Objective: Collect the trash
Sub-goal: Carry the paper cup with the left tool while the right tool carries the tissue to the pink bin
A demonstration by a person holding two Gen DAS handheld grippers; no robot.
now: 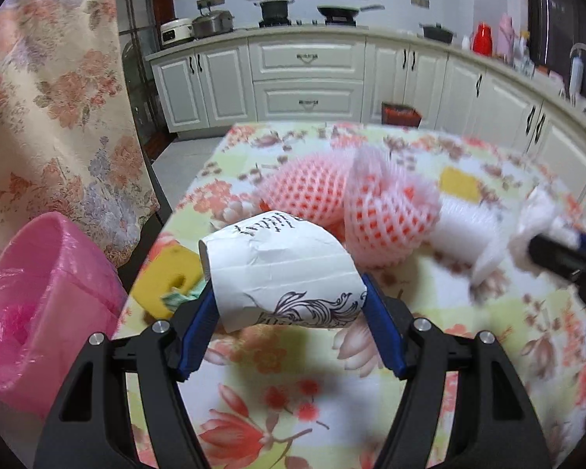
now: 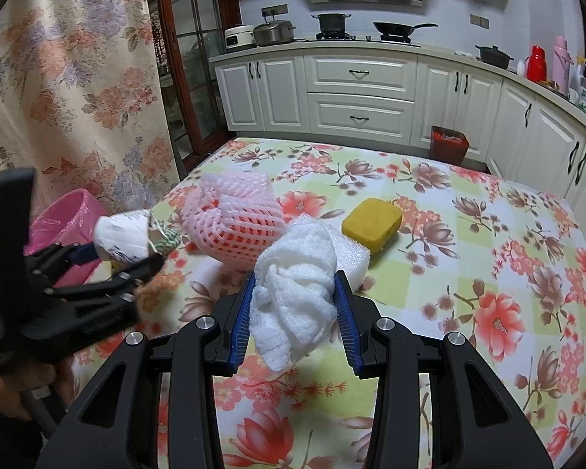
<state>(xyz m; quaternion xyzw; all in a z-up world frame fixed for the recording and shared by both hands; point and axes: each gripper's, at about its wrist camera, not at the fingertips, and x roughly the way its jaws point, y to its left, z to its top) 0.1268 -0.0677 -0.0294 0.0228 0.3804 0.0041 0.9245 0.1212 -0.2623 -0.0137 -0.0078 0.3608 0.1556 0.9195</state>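
Observation:
My left gripper [image 1: 289, 293] is shut on a crumpled white paper cup [image 1: 277, 265] with black print, held above the table's left edge. From the right wrist view the same cup [image 2: 121, 234] shows in the left gripper [image 2: 136, 262]. My right gripper [image 2: 295, 285] is shut on a wad of white foam wrap [image 2: 297, 305]. Pink foam fruit nets [image 2: 234, 219] lie on the floral tablecloth [image 2: 488, 273], with a white foam block [image 2: 355, 262] and a yellow sponge [image 2: 373, 222] beside them. A second yellow piece [image 1: 168, 277] lies under the cup.
A pink bin lined with a pink bag [image 1: 47, 285] stands on the floor left of the table. A floral curtain [image 1: 50, 97] hangs behind it. A red basket [image 2: 447, 144] sits on the floor by the white cabinets [image 2: 359, 90].

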